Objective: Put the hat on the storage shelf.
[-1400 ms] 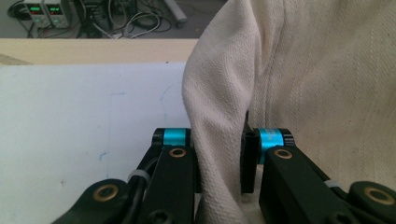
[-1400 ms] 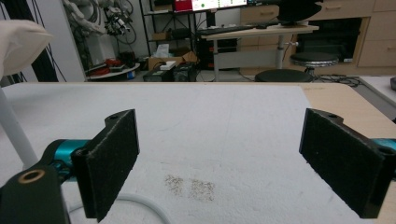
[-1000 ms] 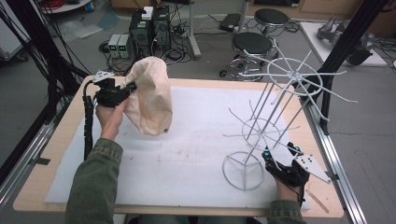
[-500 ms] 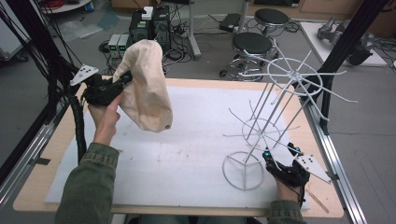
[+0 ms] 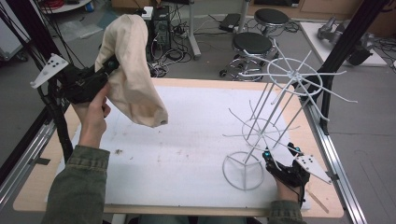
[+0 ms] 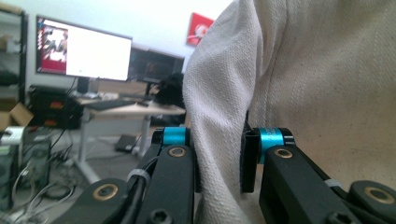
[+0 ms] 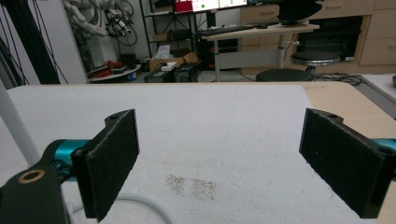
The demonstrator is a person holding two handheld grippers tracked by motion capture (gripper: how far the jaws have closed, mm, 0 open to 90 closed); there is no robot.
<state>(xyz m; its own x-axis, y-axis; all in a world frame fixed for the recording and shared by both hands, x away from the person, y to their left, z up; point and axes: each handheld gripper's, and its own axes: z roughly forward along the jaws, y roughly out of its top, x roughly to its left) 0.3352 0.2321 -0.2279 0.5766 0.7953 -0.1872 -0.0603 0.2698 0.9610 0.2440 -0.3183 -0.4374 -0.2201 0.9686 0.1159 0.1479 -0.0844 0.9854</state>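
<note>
Cream cloth hat (image 5: 130,77) up off table (image 5: 187,140), hanging in air well left of white wire rack (image 5: 280,107), no contact with it. Your left hand-held gripper (image 5: 105,70) pinches fold of hat fabric, jaws clamped narrow on it. Your right hand-held gripper (image 5: 280,163) rests at rack's base ring, jaws wide, nothing between. Judged: pickup done; carry to rack and hang on prong left. Hat's opening and brim hard to make out. Rack prongs thin, tips hard to trace.
</note>
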